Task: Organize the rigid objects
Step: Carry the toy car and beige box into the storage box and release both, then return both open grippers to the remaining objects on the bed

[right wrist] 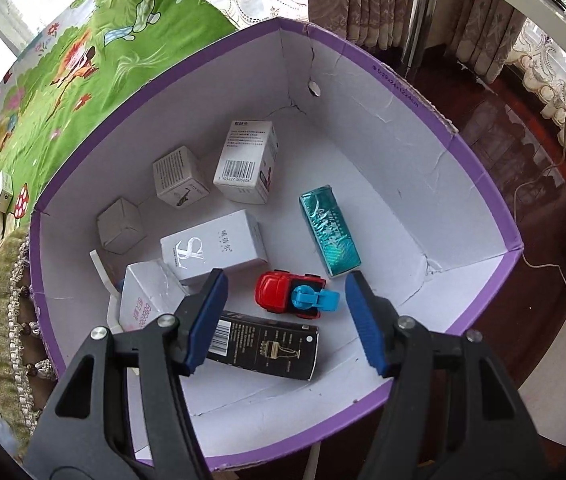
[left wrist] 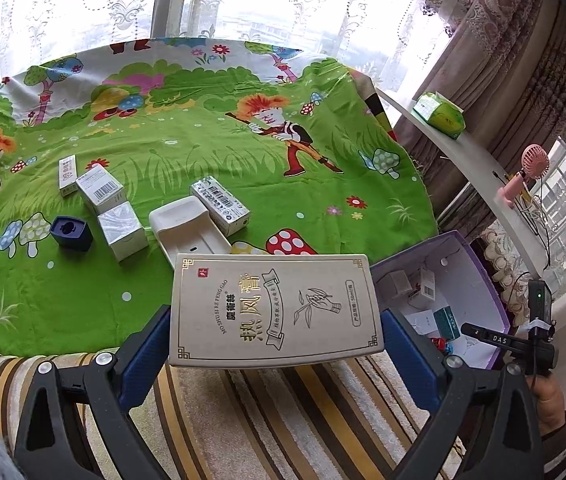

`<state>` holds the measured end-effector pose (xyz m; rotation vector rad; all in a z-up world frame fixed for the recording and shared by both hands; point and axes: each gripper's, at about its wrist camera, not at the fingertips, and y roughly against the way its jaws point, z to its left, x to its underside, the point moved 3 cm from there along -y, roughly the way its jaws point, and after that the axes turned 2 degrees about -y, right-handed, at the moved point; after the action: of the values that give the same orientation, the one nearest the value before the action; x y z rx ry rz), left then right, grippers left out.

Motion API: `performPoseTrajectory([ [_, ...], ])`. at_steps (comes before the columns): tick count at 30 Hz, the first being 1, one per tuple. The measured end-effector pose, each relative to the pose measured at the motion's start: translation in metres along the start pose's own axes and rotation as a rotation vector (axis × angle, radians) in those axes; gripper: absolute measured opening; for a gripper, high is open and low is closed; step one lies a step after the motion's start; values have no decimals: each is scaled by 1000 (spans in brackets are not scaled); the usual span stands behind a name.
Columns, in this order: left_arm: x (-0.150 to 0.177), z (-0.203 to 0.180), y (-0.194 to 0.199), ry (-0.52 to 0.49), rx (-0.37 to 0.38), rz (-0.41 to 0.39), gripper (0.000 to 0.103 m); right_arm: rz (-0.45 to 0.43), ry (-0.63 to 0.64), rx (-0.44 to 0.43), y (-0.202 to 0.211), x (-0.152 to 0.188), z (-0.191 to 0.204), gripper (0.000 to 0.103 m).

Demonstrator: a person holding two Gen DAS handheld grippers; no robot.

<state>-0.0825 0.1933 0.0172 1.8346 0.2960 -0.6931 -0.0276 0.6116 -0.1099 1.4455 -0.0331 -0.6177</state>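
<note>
Two grippers engaged: left gripper (left wrist: 275,320) clamped on beige ointment box (left wrist: 275,310), held over striped rug beside purple bin (right wrist: 483,184). Right gripper (right wrist: 285,312) open, empty, above toy truck (right wrist: 295,292). Carry across rim; release low, onto bare floor.

The left gripper (left wrist: 276,344) tilts downward, its blue pads (left wrist: 151,340) clamped on either side of a flat box. The right gripper (right wrist: 285,312) points steeply down — jaws apart, nothing between them. A hand (left wrist: 549,404) grips the right gripper's handle.
</note>
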Motion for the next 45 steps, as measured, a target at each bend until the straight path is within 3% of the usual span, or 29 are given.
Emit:
performPoseTrajectory([
  [4,1,-31,-7,-57,70,14,100,-52,-15,-6,16,-3,-4,67],
  [7,1,-57,-11,-116,101,19,100,-104,-23,-13,30,-6,-3,75],
  [11,-3,-89,-21,-175,158,27,100,-151,-18,-21,46,-10,0,78],
  [15,-11,-112,-31,-180,227,26,102,-169,-18,-52,54,-9,1,80],
  [20,-21,-124,-40,-171,247,33,102,-171,-20,-76,57,-10,1,80],
  [31,-17,-101,-27,-167,213,-23,103,-170,6,-101,60,-7,12,80],
  [36,-16,-68,-23,-73,205,-3,102,-173,46,-124,65,-6,31,80],
  [45,-11,-10,-6,44,154,-37,99,-171,127,-195,70,1,77,80],
])
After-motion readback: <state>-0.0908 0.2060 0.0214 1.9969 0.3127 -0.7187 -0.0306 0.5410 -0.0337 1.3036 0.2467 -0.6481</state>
